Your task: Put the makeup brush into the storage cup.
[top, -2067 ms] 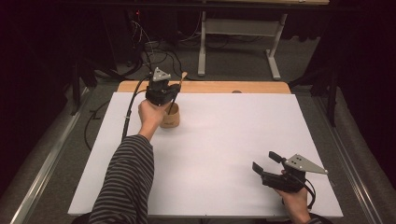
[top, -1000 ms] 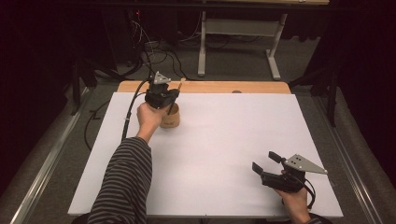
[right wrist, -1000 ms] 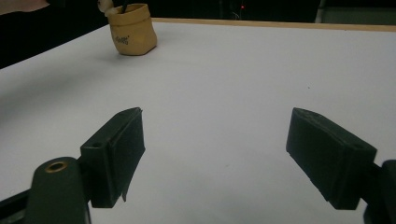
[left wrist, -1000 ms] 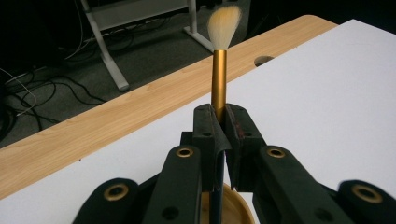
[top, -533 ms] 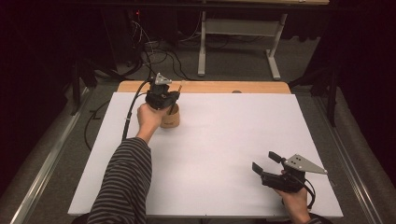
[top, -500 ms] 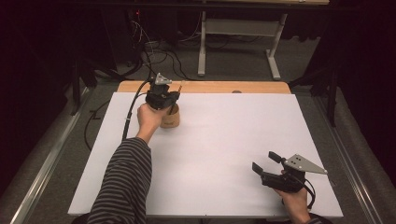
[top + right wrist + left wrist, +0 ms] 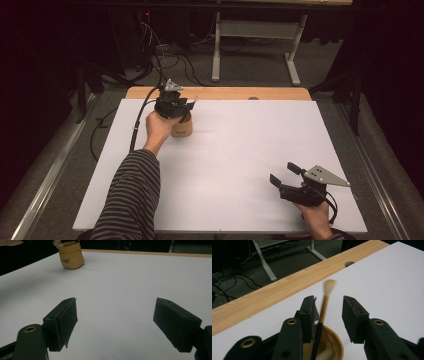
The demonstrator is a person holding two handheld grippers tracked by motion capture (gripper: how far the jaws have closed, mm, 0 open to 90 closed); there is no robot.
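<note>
Brush [image 7: 323,312] between the left tool's [image 7: 328,315] just-opened jaws (in cup [image 7: 334,347]).

Flat white board [image 7: 240,165] across the tabletop; pale wooden table edge [image 7: 225,93] bare along the far side, small round hole [image 7: 253,98] toward its right end. Beyond, grey carpet [image 7: 250,70], black tangled cables [image 7: 170,57], white metal frame legs [image 7: 216,45].

High view: fixed above the near edge, facing forward and down over the whole white bench [image 7: 240,165]. Left gripper view: close above the tan cup [image 7: 329,345], facing the far edge. Right gripper view: low, facing across the bench; shares that cup [image 7: 71,255].
</note>
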